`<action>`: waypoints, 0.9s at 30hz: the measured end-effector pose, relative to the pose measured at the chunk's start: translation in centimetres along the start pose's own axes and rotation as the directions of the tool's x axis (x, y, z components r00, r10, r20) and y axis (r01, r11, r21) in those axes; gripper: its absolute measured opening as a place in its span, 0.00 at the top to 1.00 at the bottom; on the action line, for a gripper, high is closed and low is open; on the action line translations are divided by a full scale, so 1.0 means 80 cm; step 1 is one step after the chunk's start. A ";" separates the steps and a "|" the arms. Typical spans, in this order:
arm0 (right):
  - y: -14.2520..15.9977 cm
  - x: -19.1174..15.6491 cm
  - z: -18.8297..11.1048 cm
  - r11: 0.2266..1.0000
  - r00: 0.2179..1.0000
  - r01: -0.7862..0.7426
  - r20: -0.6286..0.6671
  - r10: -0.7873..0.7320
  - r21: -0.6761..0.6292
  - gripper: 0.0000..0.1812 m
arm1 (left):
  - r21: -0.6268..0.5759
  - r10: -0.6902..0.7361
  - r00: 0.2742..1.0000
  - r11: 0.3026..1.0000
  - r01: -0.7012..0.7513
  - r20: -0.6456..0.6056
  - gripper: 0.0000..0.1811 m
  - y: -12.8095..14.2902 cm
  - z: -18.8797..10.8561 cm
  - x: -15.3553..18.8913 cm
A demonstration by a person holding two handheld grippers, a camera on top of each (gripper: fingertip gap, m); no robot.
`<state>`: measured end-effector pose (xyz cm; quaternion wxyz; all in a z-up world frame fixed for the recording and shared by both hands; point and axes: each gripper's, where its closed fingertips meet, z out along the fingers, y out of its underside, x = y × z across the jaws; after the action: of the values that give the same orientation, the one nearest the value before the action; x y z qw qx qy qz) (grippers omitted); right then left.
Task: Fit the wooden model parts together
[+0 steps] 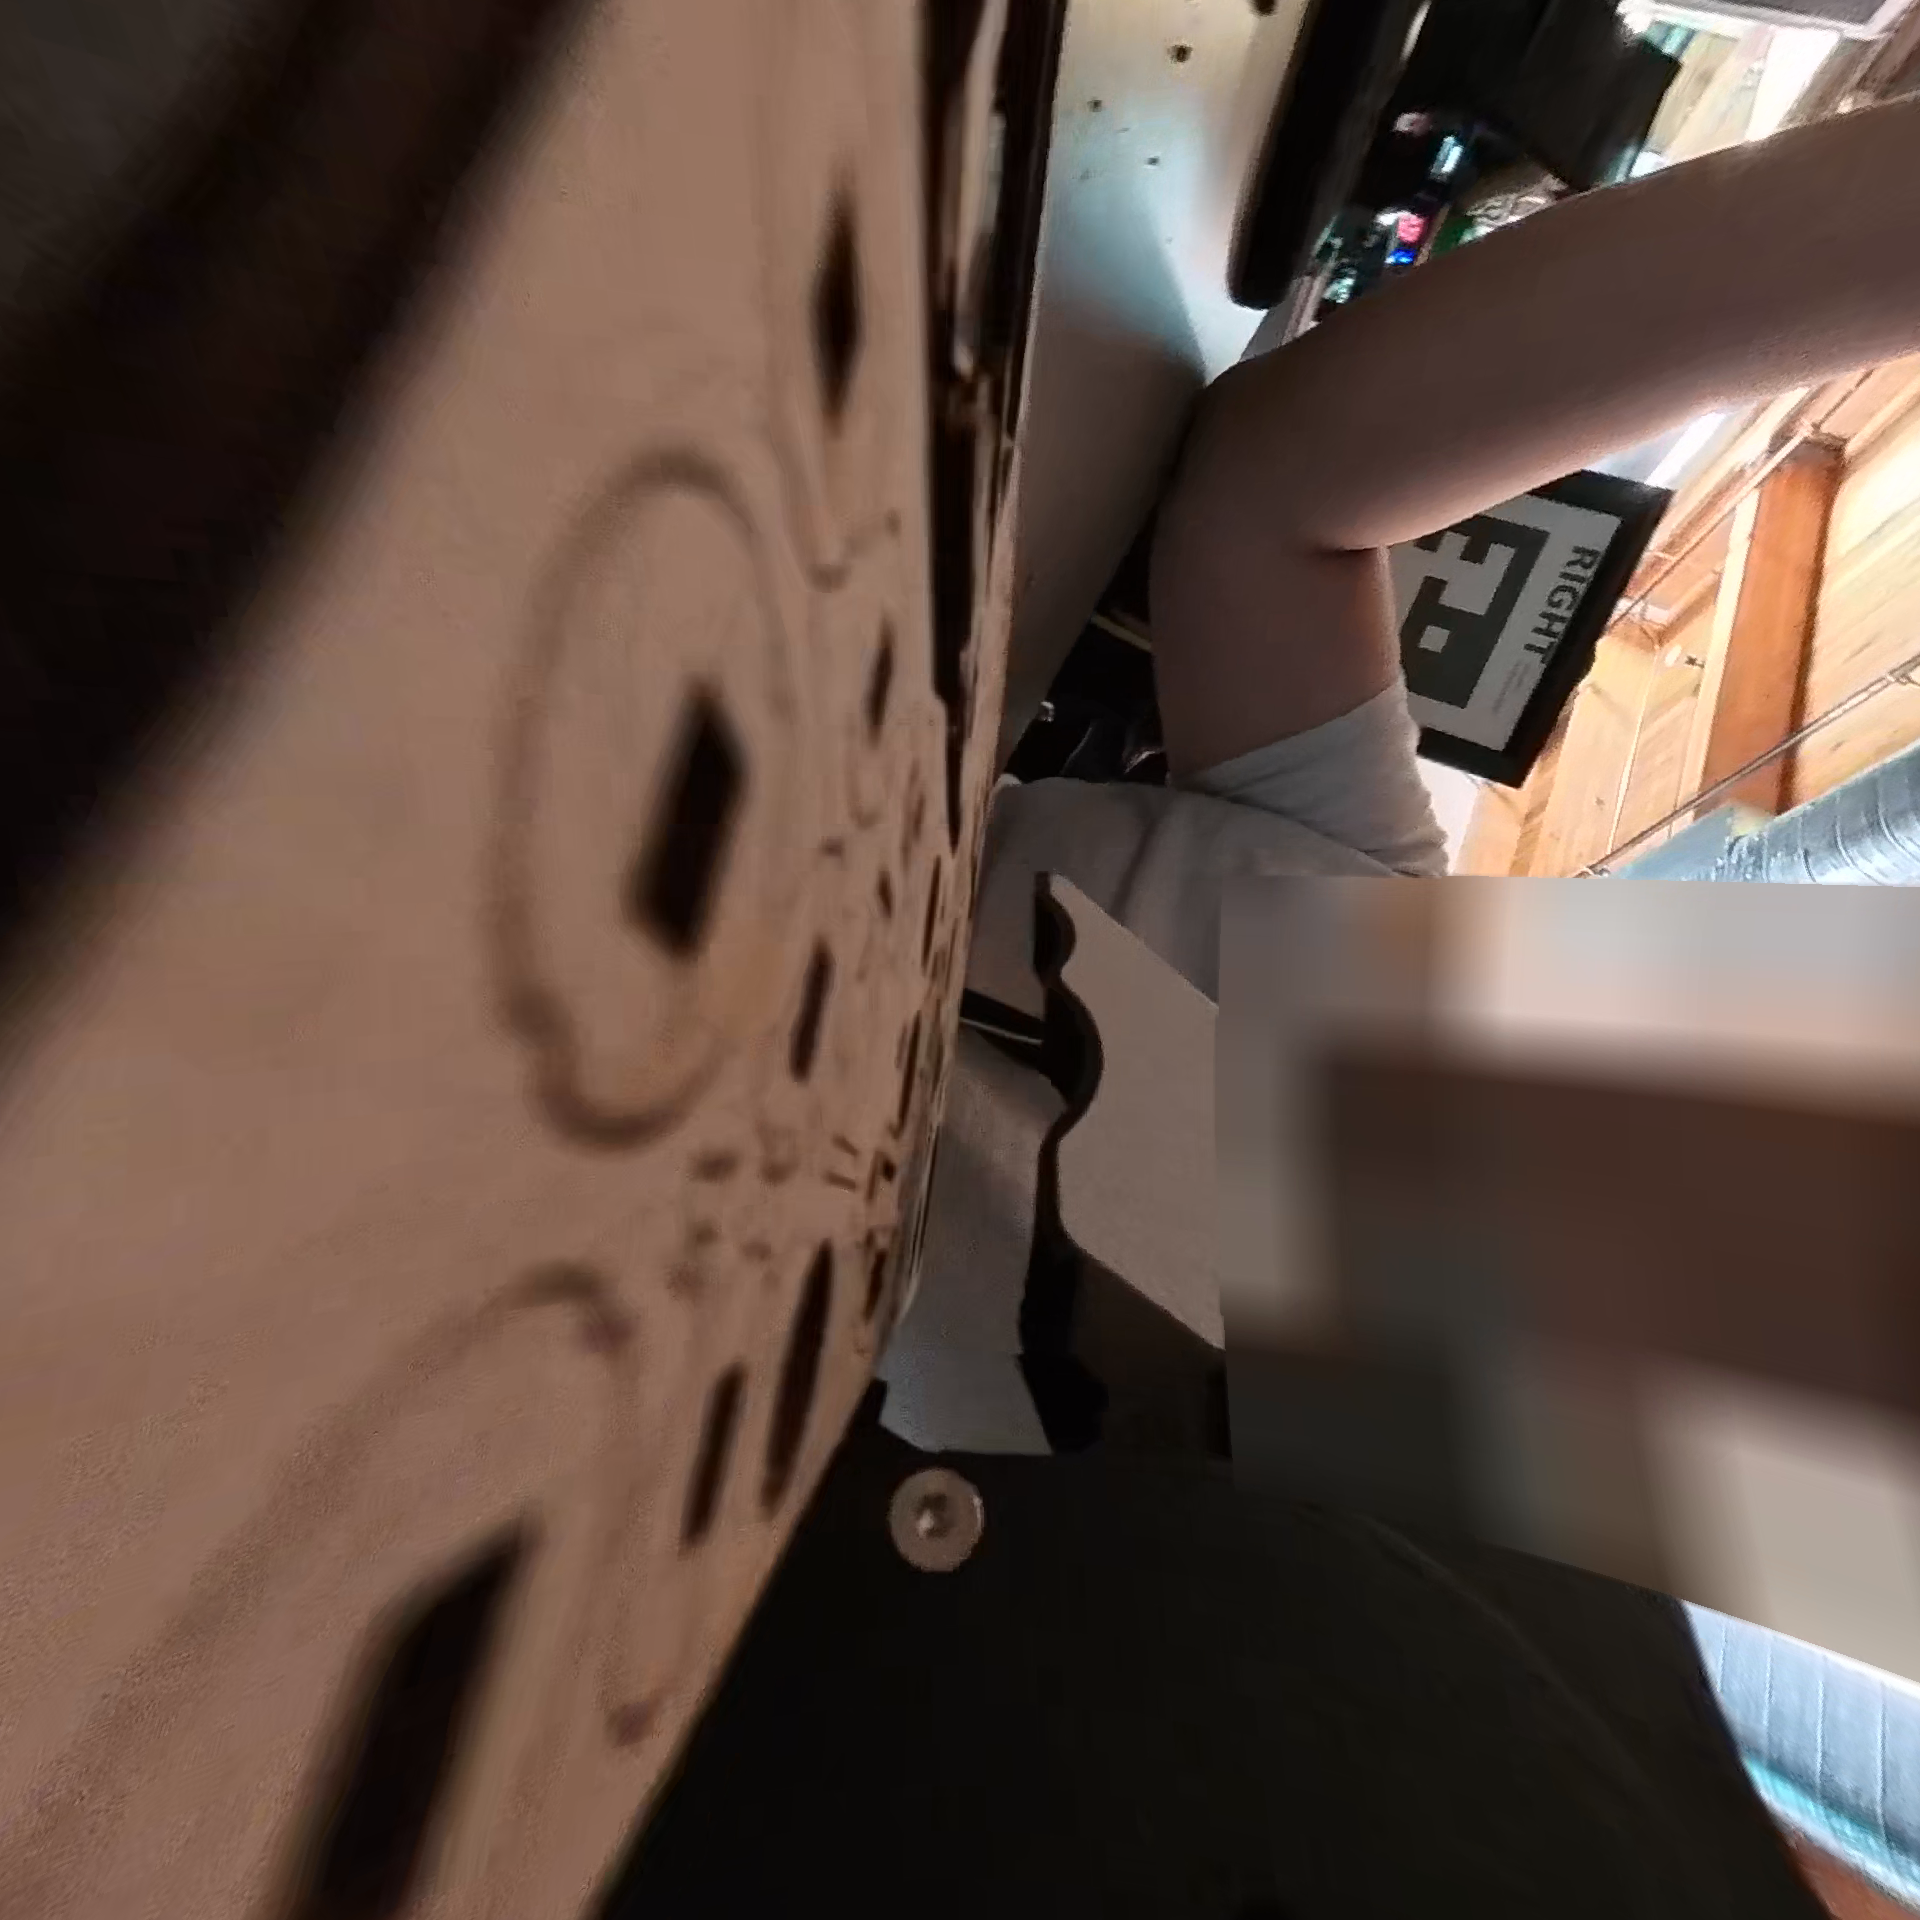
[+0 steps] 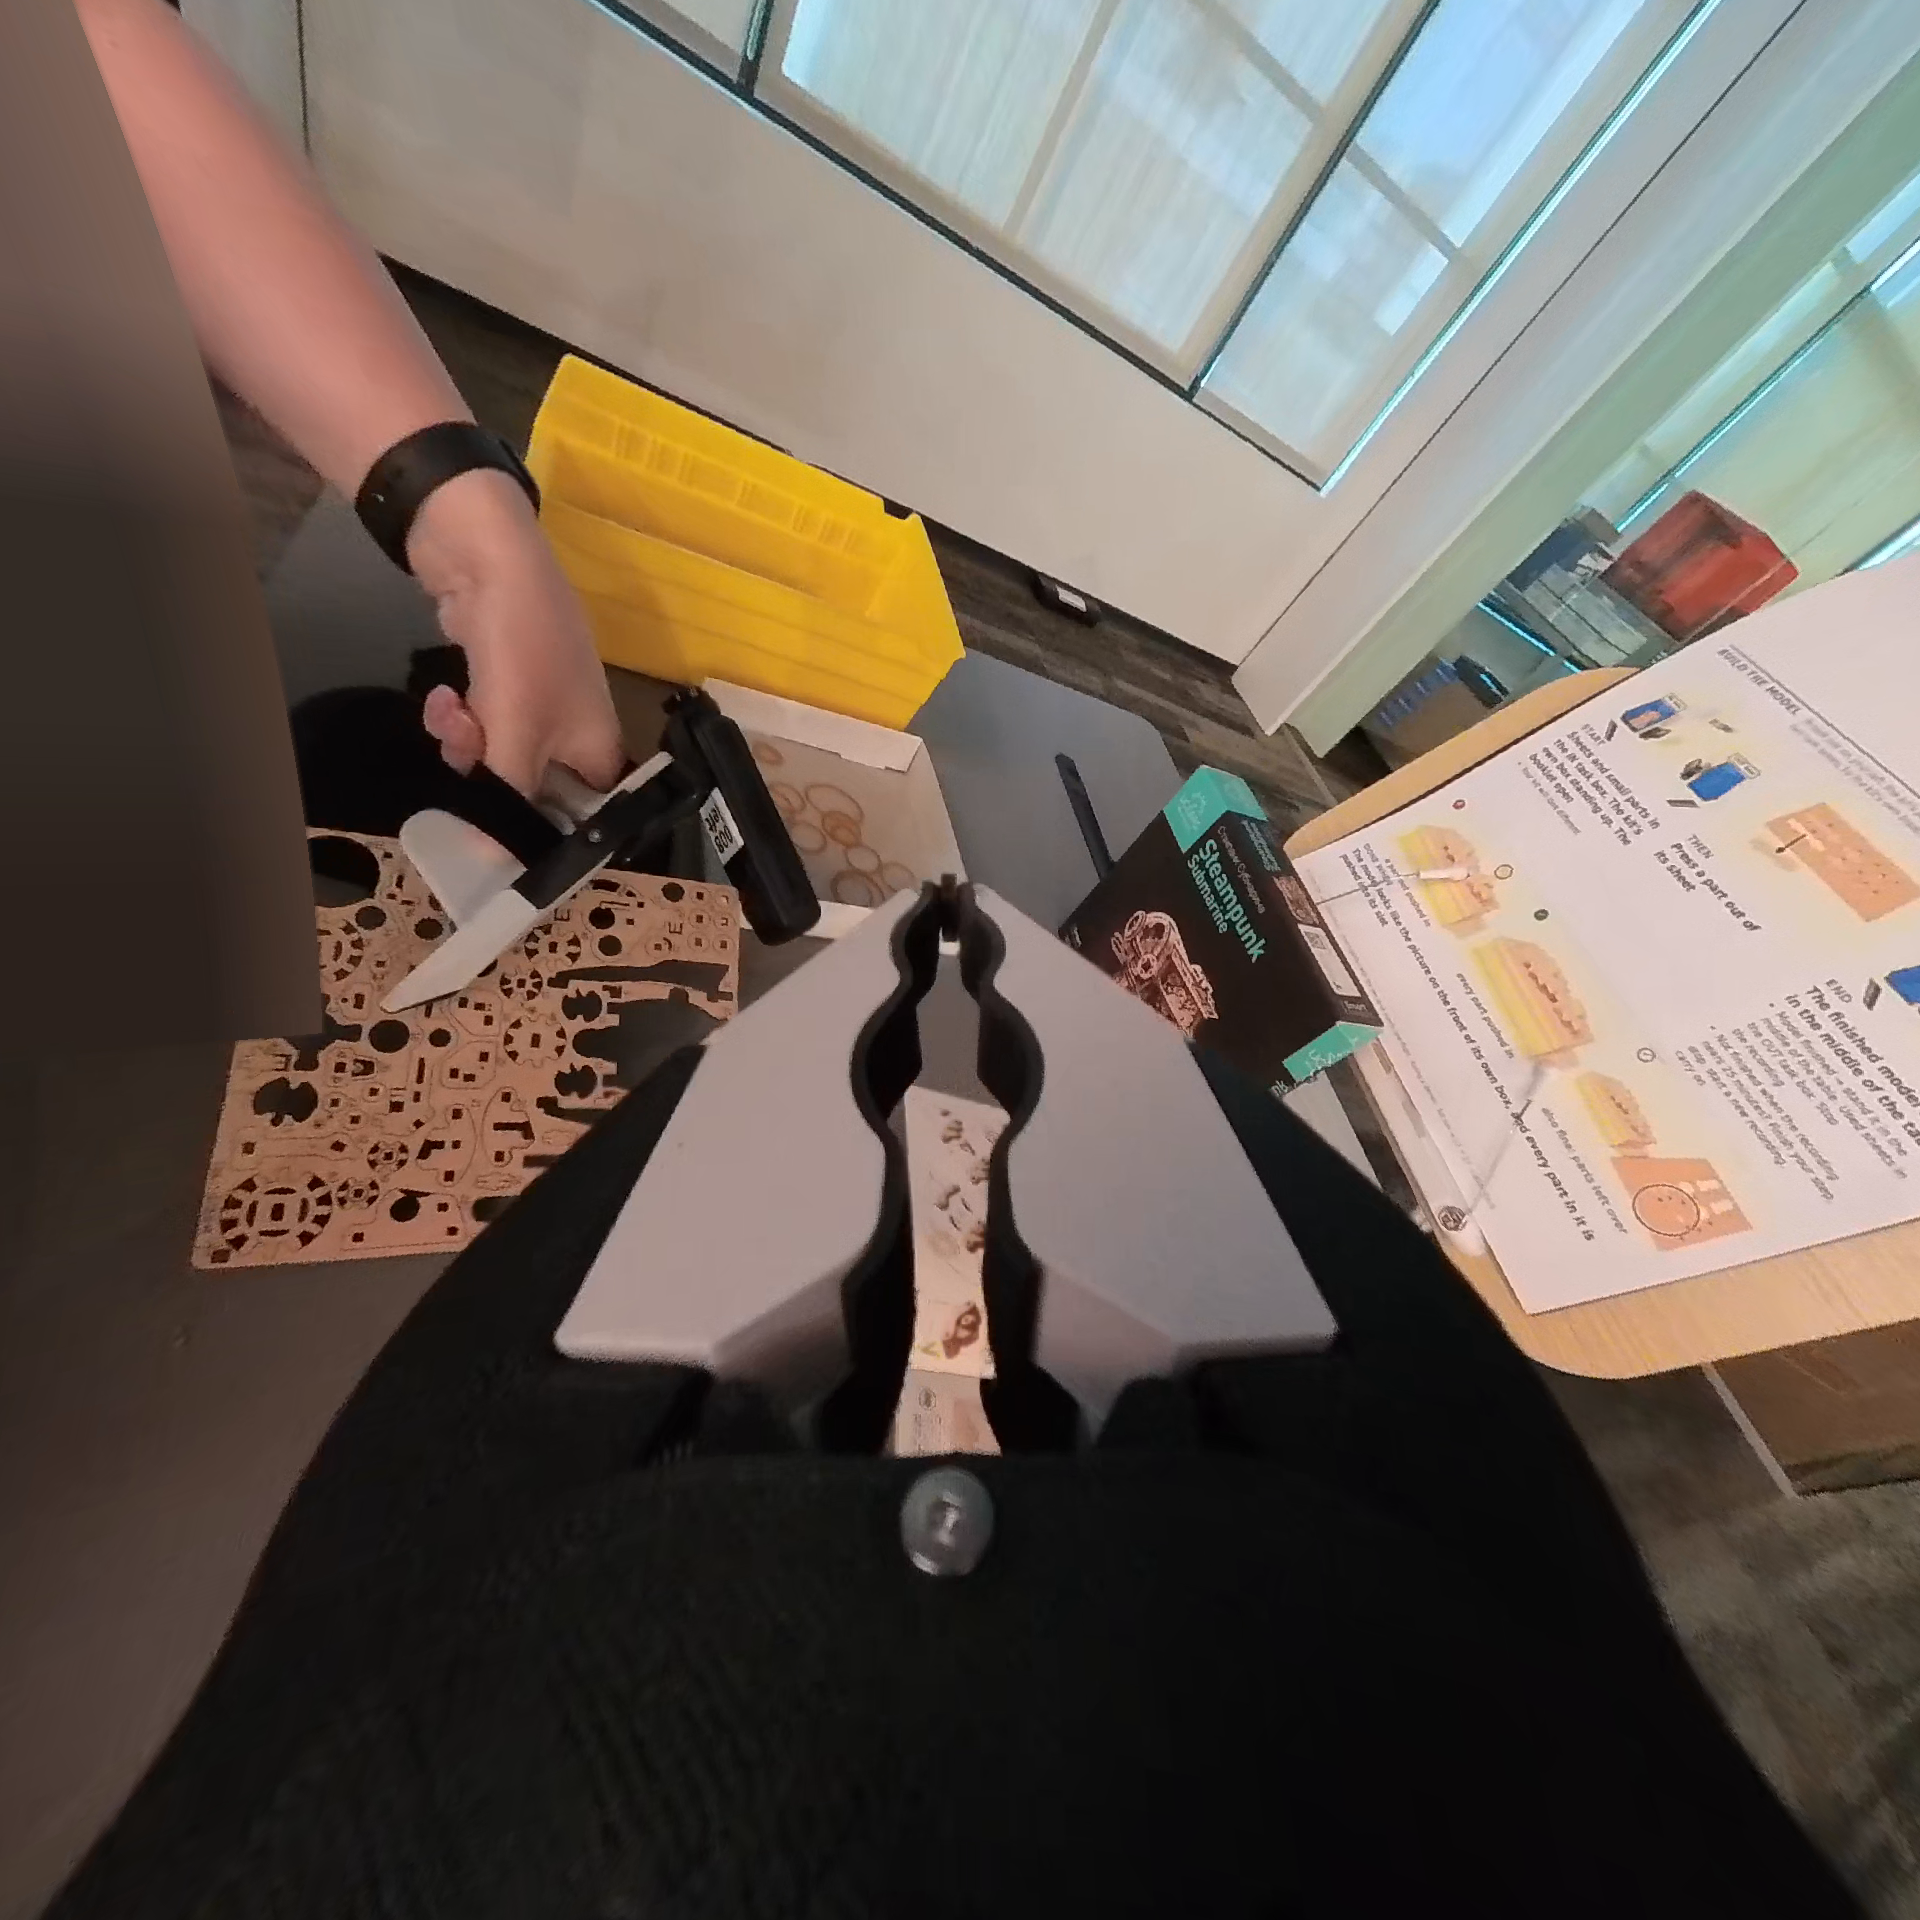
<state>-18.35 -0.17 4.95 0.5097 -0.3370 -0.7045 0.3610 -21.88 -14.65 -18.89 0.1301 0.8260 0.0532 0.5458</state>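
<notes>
Two laser-cut wooden sheets lie on the dark table, an upper one (image 2: 613, 961) and a lower one (image 2: 384, 1132), both with several parts punched out. A person's hand (image 2: 520, 665) holds my left gripper (image 2: 416, 987) low over the upper sheet, its white fingers lying on it. In the left wrist view that sheet (image 1: 520, 935) fills the left side, close and blurred, and hides one finger; only the other finger (image 1: 1143, 1091) shows. My right gripper (image 2: 945, 914) hangs above the table with its jaws together. A tiny dark bit sits at its tips, too small to identify.
Yellow bins (image 2: 727, 561) stand at the back. A white box (image 2: 914, 821) holds rubber bands. A black kit box (image 2: 1216, 935) stands beside an instruction sheet (image 2: 1662, 935) on a wooden board (image 2: 1558, 1340). A booklet (image 2: 951, 1195) lies under my right gripper. The gap from one gripper's tips to the other's is roughly 30 cm.
</notes>
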 end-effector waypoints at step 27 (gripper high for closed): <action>-0.013 -0.030 0.012 0.998 0.996 0.057 0.070 -0.058 0.005 0.99 | 0.090 -0.274 0.845 0.961 0.263 0.459 0.52 0.013 -0.029 -0.030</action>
<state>-18.77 -2.89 4.53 0.4952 -0.3030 -0.7310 0.3587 -24.99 -15.88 -19.87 0.2045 0.9188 0.1416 0.3065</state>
